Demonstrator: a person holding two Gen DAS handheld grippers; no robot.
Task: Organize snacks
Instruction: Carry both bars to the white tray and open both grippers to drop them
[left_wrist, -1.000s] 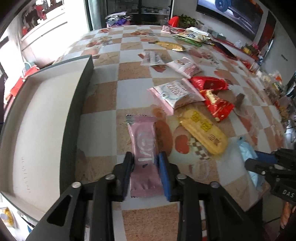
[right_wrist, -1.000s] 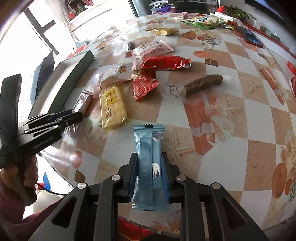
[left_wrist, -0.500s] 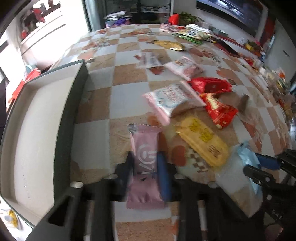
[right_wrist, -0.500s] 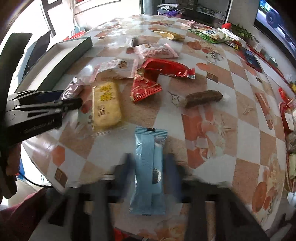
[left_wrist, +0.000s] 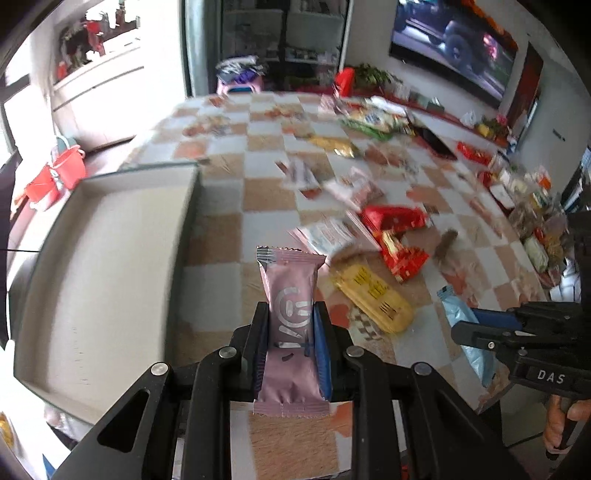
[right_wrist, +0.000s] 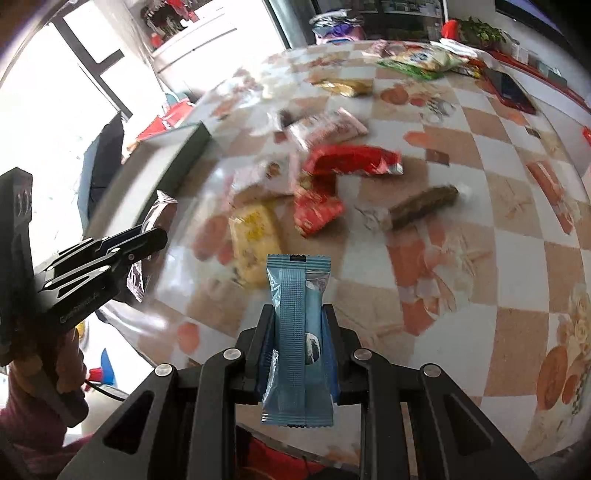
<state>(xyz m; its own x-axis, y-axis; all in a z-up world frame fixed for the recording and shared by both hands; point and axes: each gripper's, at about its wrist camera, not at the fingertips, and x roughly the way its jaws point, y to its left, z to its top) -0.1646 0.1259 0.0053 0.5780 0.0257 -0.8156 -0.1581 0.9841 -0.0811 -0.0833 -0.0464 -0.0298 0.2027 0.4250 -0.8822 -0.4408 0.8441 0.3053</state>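
My left gripper (left_wrist: 291, 314) is shut on a pink snack packet (left_wrist: 290, 291), held clear above the checkered table (left_wrist: 229, 206). An open box (left_wrist: 103, 273) with a pale inside and dark walls lies just left of it. My right gripper (right_wrist: 298, 317) is shut on a light blue snack packet (right_wrist: 297, 306), also lifted off the table. In the left wrist view the right gripper (left_wrist: 480, 325) shows at the right edge with the blue packet (left_wrist: 461, 317). In the right wrist view the left gripper (right_wrist: 147, 240) and its pink packet (right_wrist: 160, 212) show at the left.
Loose snacks lie on the table: a yellow packet (left_wrist: 373, 295), two red packets (left_wrist: 402, 254), a pink-white bag (left_wrist: 328, 232), a brown bar (right_wrist: 424, 210). More bags (right_wrist: 421, 59) and a dark phone (right_wrist: 508, 88) sit at the far end. A hand (right_wrist: 44, 369) holds the left tool.
The left gripper closed on the pink packet and lifted it off the table. The right gripper rose a little with the blue packet. Both views tilted up toward the room.
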